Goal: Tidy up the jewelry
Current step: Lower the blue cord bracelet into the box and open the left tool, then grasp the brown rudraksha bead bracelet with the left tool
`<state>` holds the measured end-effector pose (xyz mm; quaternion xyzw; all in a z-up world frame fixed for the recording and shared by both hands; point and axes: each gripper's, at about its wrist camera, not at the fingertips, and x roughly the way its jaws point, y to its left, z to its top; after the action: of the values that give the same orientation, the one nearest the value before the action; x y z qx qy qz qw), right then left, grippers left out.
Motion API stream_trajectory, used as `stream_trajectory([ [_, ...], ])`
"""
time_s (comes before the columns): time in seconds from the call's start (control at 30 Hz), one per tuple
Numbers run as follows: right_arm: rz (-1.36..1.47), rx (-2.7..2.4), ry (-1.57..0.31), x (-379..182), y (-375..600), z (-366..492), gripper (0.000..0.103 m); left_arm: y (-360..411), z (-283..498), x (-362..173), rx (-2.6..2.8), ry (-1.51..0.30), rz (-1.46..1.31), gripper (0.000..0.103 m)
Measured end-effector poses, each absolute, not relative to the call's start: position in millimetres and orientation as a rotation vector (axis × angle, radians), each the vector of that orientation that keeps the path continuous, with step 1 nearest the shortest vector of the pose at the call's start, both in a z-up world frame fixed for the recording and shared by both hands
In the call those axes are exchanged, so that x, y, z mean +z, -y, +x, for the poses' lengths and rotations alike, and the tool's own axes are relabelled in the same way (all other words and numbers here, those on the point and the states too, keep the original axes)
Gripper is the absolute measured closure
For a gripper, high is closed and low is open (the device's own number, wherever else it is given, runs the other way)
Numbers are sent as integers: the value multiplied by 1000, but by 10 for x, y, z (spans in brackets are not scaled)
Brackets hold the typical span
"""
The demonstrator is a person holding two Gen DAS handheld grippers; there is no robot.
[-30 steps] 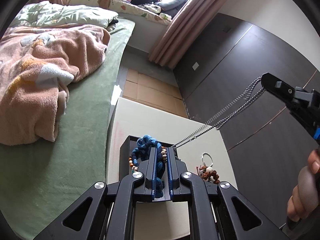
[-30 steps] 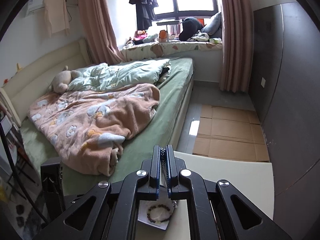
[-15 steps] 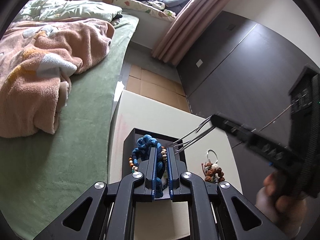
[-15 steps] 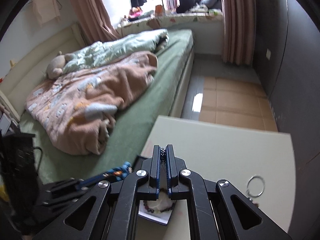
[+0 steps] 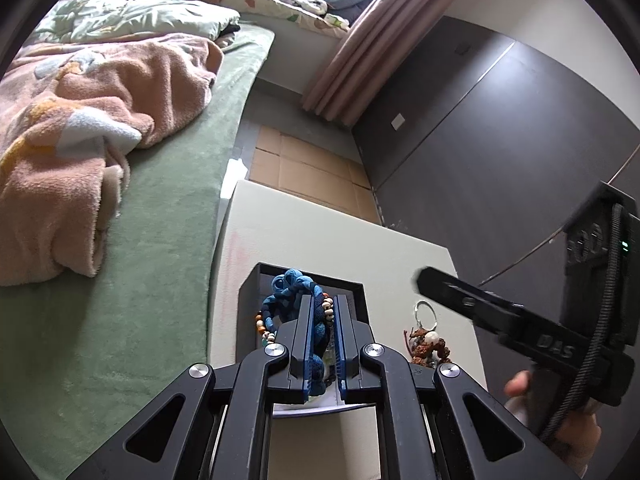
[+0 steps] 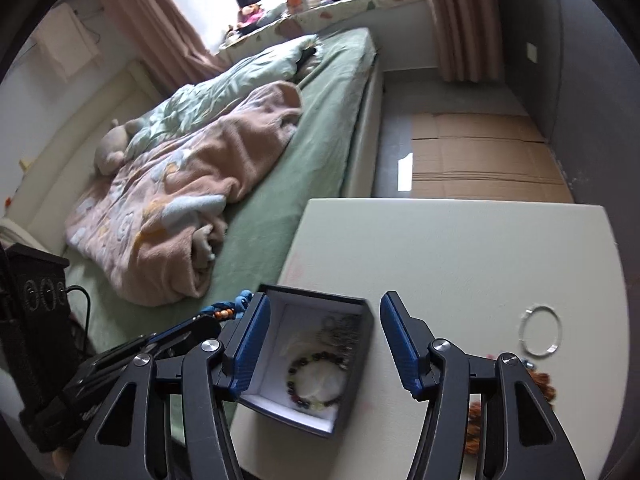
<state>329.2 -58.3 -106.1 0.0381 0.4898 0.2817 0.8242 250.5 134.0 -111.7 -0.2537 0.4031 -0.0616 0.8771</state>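
Chain (image 6: 340, 330) released into box (image 6: 320, 300) by right gripper (image 6: 324, 344), jaws just opened; left gripper (image 5: 323, 332), clenching blue cord bracelet (image 5: 294, 286), may snag the rim

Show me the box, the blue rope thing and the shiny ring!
box (image 6: 352, 303): right wrist view, its far dark rim.
blue rope thing (image 5: 290, 284): left wrist view, its knotted top.
shiny ring (image 6: 541, 347): right wrist view, its near edge.

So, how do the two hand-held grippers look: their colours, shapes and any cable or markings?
Both are matt black plastic with angular linkage arms, cut-out triangles and silver round screws. The left gripper and the right gripper each have two flat fingers lined with blue ribbed pads. In the left view, the right one shows raised letters, a black braided cable and a small green light.
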Motion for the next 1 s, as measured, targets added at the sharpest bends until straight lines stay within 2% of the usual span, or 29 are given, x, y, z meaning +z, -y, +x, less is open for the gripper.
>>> stream_trajectory([
  [0.37,209,430,-1007,-1103,1678,3124,45,-1154,2749,-1202,-110,-899,-509,90],
  [0.43,246,401,-1000,-1147,1871,3085,45,-1155,2752,-1214,-120,-901,-538,64],
  [0.47,269,384,-999,-1186,2001,3059,45,-1161,2733,-1211,-113,-893,-547,34],
  [0.5,282,372,-1001,-1216,2089,3046,45,-1173,2717,-1205,-107,-879,-551,18],
  [0.67,344,331,-1001,-1346,2428,2944,45,-1074,2646,-1141,-121,-863,-544,17],
  [1.0,377,298,-1022,-1679,2650,2847,45,-426,2680,-1060,-194,-911,-321,17],
])
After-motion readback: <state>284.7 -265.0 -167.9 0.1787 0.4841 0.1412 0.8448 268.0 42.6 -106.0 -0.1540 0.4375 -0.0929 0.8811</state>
